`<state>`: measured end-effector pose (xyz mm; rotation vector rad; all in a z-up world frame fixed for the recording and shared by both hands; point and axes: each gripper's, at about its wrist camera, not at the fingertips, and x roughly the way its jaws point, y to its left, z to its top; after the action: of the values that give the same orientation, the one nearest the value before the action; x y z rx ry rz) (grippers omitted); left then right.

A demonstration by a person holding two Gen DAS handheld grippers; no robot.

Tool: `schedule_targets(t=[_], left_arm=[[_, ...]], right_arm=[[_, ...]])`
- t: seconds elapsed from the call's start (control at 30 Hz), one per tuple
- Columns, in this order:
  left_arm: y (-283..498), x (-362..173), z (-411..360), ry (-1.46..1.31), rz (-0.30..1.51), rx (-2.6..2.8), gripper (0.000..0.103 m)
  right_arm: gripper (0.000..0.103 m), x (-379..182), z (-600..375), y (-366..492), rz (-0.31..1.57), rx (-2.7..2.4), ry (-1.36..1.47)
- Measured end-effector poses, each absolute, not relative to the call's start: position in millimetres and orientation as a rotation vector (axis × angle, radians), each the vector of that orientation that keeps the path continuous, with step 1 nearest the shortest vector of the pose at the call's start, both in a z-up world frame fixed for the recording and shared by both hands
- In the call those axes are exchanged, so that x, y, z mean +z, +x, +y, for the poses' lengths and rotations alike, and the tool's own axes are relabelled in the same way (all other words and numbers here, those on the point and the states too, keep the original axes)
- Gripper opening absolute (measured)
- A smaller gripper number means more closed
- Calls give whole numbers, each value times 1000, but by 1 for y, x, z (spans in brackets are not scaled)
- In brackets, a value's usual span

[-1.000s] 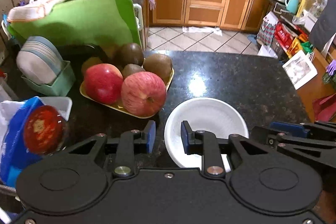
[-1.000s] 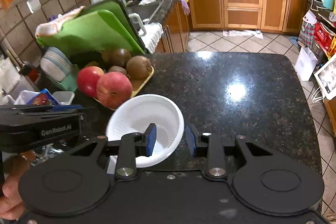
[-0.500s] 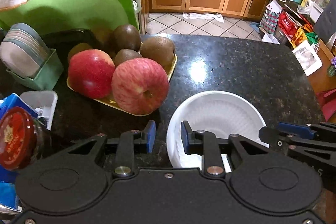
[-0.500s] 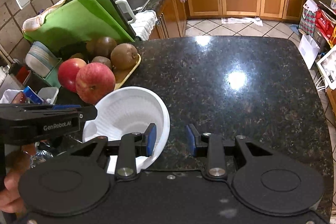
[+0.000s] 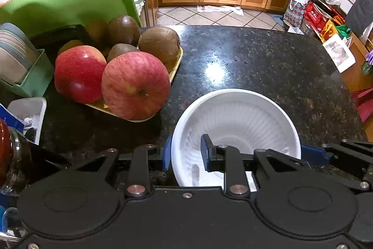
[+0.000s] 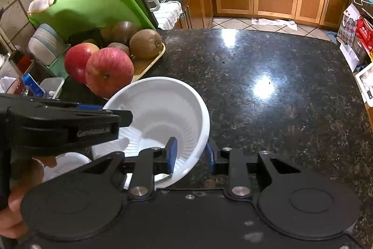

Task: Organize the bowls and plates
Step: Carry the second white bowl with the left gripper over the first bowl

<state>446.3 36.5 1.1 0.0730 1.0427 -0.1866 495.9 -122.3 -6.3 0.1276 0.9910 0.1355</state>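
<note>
White bowl (image 5: 235, 123) on dark counter (image 5: 268, 62), empty; rim straddled left by left gripper (image 5: 184, 152), right by right gripper (image 6: 192, 152), jaws just closing, contact unclear; near wall hidden; far-left, tray (image 5: 176, 63) holding apples and kiwis.

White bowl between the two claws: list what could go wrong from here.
1. Both claws straddle the white bowl's rim from opposite sides; the thin wall could flex or slip if they pull unevenly. The right claw has just been closing with the rim between its pads.
2. The left claw works right beside the near apple, which overhangs the yellow tray's edge; a nudge may roll it off.
</note>
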Motion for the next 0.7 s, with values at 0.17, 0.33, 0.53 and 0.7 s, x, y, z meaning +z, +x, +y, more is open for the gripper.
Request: schedule_targets(t=[0.17, 0.33, 0.53, 0.7], left_arm=[[441, 4, 37, 69, 1034, -189, 34], [427, 19, 41, 63, 999, -212, 34], [404, 40, 46, 65, 960, -221, 34], [379, 57, 52, 77, 919, -228, 34]], right_arm=[[29, 1, -122, 492, 978, 136, 129], [29, 16, -126, 479, 948, 136, 131], [29, 42, -123, 452, 909, 141, 116], [29, 67, -118, 416, 861, 148, 109]])
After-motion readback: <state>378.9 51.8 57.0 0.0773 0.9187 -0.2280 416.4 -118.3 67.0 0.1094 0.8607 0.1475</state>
